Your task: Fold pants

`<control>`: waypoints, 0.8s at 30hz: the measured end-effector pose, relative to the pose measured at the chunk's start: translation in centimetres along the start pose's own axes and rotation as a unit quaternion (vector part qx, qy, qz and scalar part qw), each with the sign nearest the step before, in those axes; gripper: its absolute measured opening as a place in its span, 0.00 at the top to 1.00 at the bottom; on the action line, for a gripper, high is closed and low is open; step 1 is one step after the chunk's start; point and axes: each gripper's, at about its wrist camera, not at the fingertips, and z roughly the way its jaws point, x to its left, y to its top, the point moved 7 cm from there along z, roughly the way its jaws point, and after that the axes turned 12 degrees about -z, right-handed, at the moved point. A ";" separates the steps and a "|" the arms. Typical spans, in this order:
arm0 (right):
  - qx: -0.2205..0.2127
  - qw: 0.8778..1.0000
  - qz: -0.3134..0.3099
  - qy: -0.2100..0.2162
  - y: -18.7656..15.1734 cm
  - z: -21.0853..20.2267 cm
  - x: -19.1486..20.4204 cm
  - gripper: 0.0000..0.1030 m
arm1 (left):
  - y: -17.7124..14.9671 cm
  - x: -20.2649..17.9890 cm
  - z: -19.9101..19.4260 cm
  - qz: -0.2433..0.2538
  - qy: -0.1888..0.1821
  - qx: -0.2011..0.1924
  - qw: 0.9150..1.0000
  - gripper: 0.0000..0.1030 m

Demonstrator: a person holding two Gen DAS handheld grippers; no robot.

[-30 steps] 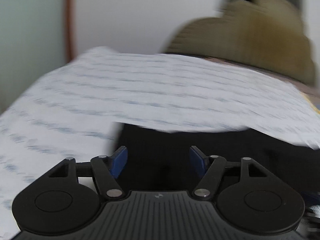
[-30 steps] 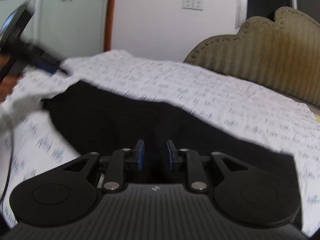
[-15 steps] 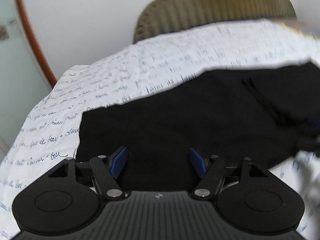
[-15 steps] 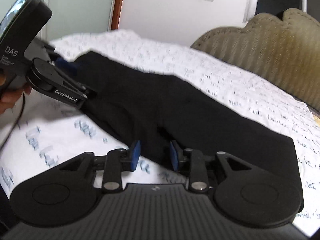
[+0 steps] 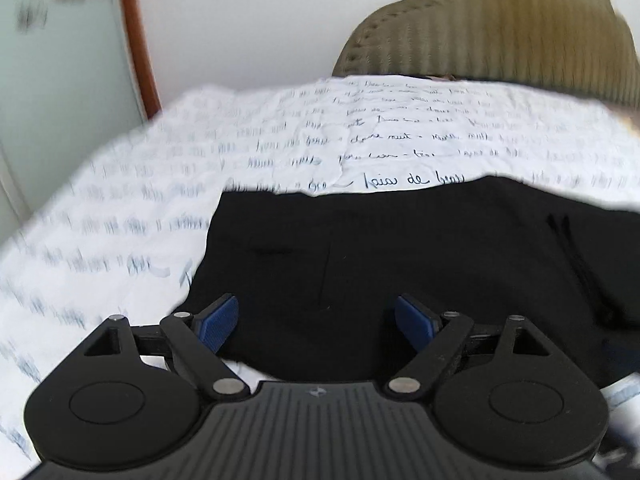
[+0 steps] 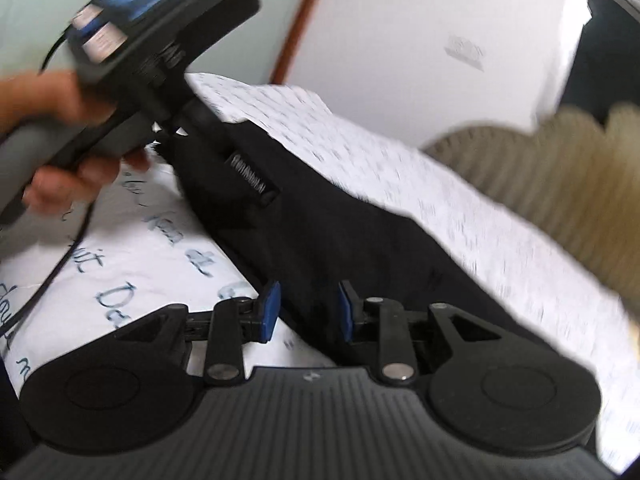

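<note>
The black pants (image 5: 400, 264) lie flat on the bed sheet (image 5: 200, 152), the left gripper (image 5: 316, 320) has just let go, the right gripper (image 6: 306, 312) half-open over their edge, so next grab and fold

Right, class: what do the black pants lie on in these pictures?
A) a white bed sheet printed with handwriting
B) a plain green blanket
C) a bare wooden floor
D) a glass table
A: the black pants lie spread over a white sheet covered in lines of dark cursive writing, with a padded headboard behind it.
</note>
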 end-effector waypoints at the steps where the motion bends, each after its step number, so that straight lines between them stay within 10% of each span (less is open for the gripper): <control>1: -0.005 1.000 -0.011 -0.003 0.4 0.1 0.3 0.74 | 0.1 0.4 -0.1 -0.020 -0.023 0.016 0.999 0.17; 5: 0.010 0.999 -0.047 0.005 1.2 1.9 2.0 0.75 | -0.3 0.5 -1.3 -0.043 -0.083 0.050 0.994 0.17; 20: 0.005 0.999 -0.042 -0.012 1.5 1.9 2.3 0.93 | -2.2 -0.4 0.5 -0.141 -0.107 0.170 0.969 0.19; 22: 0.004 0.999 -0.040 -0.011 1.5 1.6 2.4 0.93 | -2.2 -0.1 0.7 -0.158 -0.101 0.169 0.967 0.57; 24: 0.005 0.999 -0.041 -0.012 1.4 1.6 2.5 0.93 | -2.3 0.2 0.8 -0.162 -0.098 0.167 0.968 0.68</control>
